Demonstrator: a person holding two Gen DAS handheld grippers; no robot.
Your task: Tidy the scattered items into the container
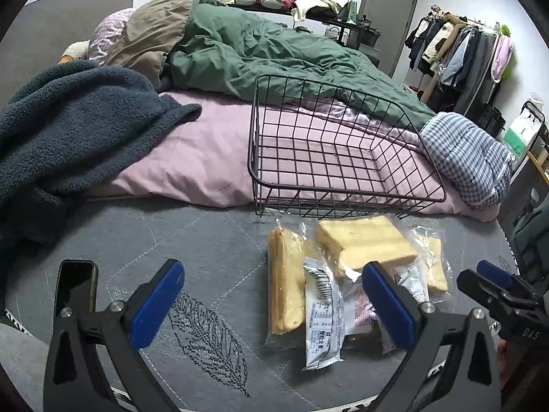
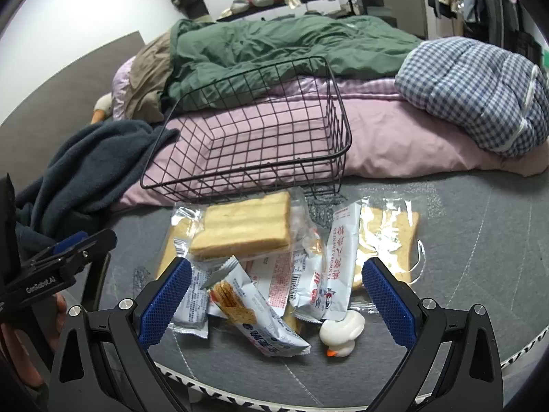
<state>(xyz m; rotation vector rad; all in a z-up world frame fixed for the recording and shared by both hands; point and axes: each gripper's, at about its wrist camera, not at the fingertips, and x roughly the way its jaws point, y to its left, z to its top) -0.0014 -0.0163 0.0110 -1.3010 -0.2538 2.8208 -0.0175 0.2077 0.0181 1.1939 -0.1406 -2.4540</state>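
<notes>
A black wire basket (image 1: 343, 158) (image 2: 247, 144) leans tilted on the pink bedding, empty. In front of it on the grey mattress lies a pile of wrapped snacks: a thick cake slice (image 1: 363, 243) (image 2: 243, 226), a long cake slice (image 1: 284, 281), a flat bread slice (image 2: 391, 240), white packets (image 1: 324, 319) (image 2: 339, 267), a blue cracker packet (image 2: 254, 316), and a small white toy duck (image 2: 341, 336). My left gripper (image 1: 271, 295) is open, low, just left of the pile. My right gripper (image 2: 276, 292) is open, its fingers straddling the pile's near side.
A dark phone (image 1: 75, 288) lies on the mattress at the left. A dark blue blanket (image 1: 68, 137), green duvet (image 1: 274, 51) and checked pillow (image 2: 477, 96) surround the basket. A clothes rack (image 1: 459, 51) stands at the right.
</notes>
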